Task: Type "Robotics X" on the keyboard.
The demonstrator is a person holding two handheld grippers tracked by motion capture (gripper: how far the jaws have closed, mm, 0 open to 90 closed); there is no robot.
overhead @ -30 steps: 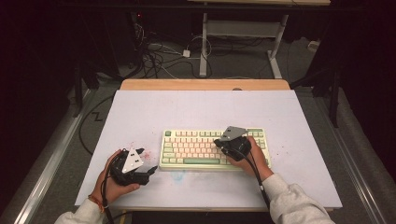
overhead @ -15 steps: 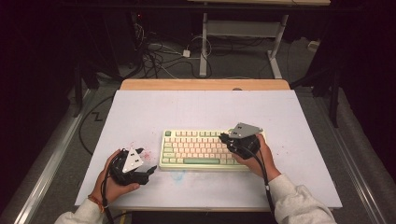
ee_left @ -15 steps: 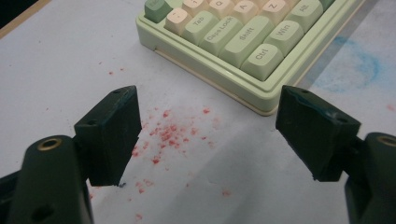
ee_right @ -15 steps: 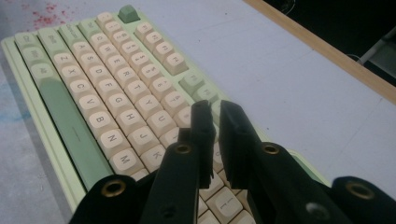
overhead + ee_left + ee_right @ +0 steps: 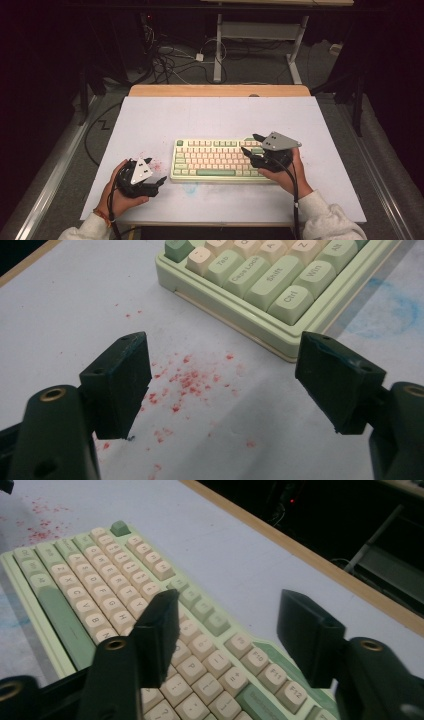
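Observation:
A pale green keyboard (image 5: 215,161) with cream and green keys lies in the middle of the white table top (image 5: 220,115). My right gripper (image 5: 250,143) hovers over the keyboard's right end, pointing left. Its jaws have just been opening and now stand open, with nothing between them but the keys (image 5: 200,645) below. In the right gripper view the right gripper (image 5: 227,612) looks along the key rows. My left gripper (image 5: 161,182) rests on the table left of the keyboard, open and empty. Ahead of the left gripper (image 5: 225,357) is the keyboard's Ctrl corner (image 5: 292,300).
Red specks (image 5: 185,382) stain the white sheet by the left gripper. A blue smudge (image 5: 190,188) lies in front of the keyboard. A wooden strip (image 5: 220,90) edges the table's far side. Behind it, cables (image 5: 170,57) and white desk legs (image 5: 218,50) stand on the floor.
The right gripper has lifted off the keys and shifted right, and its jaws went from shut to open. The left gripper and the keyboard have not moved.

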